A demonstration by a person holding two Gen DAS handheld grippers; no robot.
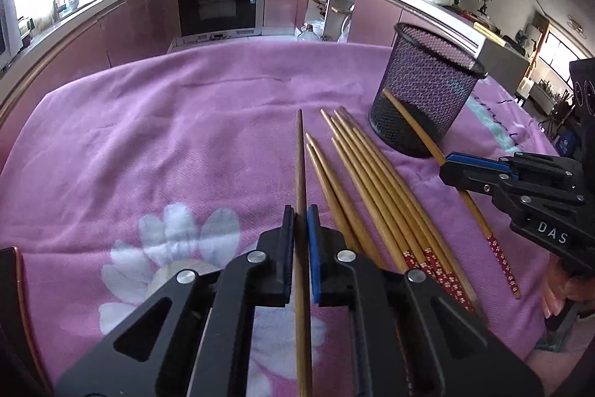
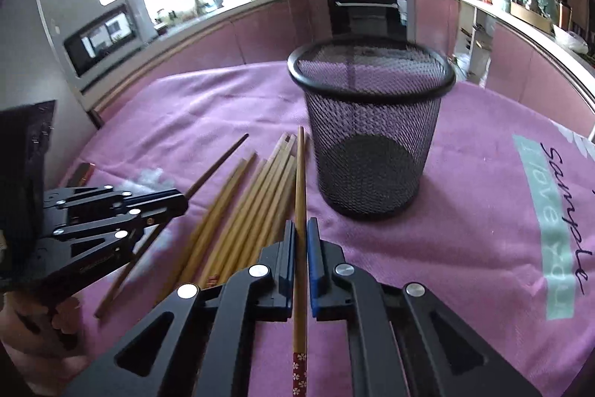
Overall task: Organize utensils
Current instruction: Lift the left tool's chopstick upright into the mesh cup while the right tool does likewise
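Note:
In the left wrist view my left gripper [image 1: 301, 222] is shut on a plain brown chopstick [image 1: 300, 155] that points away over the pink cloth [image 1: 186, 136]. Right of it lie several bamboo chopsticks [image 1: 372, 181] with red flowered ends. A black mesh cup [image 1: 427, 88] stands upright beyond them. My right gripper [image 1: 444, 166] is shut on one more chopstick [image 1: 416, 125] beside the cup's base. The right wrist view shows my right gripper [image 2: 301, 233] clamped on that chopstick [image 2: 300, 173], the cup [image 2: 372, 136] just ahead, the loose chopsticks [image 2: 253, 203] to the left, and the left gripper [image 2: 184, 201] holding its darker stick [image 2: 219, 166].
A person's hand [image 2: 37, 341] holds the left gripper's handle. A dark red-edged object [image 1: 15, 304] lies at the cloth's left edge. Pink kitchen cabinets, an oven [image 1: 219, 2] and a microwave [image 2: 104, 39] ring the table. Printed lettering [image 2: 561, 211] marks the cloth right of the cup.

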